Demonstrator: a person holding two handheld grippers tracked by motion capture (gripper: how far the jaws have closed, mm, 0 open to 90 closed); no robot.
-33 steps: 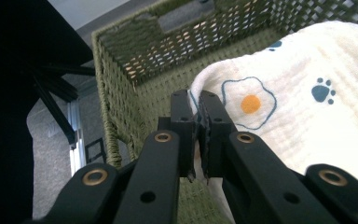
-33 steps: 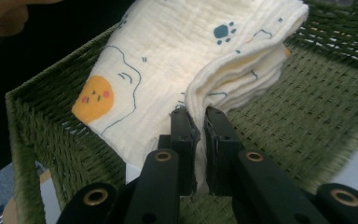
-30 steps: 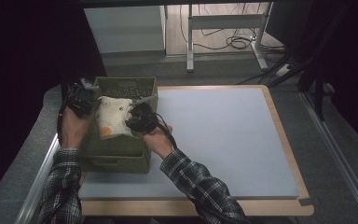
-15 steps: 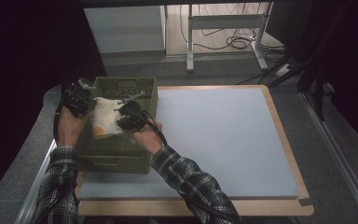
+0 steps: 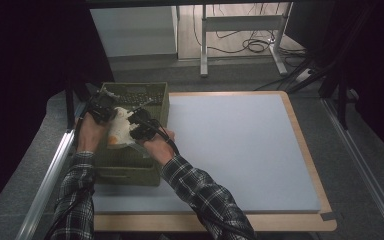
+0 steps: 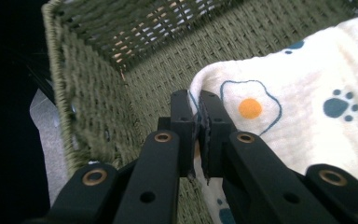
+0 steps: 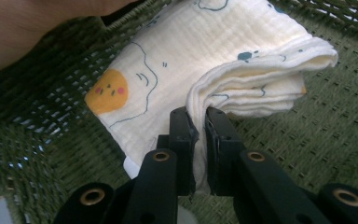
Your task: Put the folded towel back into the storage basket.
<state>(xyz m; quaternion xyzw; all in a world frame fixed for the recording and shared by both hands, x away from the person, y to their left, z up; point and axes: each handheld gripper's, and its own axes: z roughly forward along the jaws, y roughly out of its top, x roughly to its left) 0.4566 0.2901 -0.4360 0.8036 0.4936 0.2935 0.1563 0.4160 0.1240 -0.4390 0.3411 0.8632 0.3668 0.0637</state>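
- high view: both hands are over the green woven basket (image 5: 156,97) at the table's left edge, and the cream cloth (image 5: 121,131) hangs between them, inside the basket.
- left gripper view: left gripper (image 6: 198,122) pinches the cloth's edge (image 6: 279,116) near the basket's inner wall (image 6: 93,93).
- right gripper view: right gripper (image 7: 198,140) clamps a folded corner of the cloth (image 7: 205,65), low over the basket floor (image 7: 307,140).
- risk: both bites look thin; uneven pulling could slip an edge free or spoil the fold.
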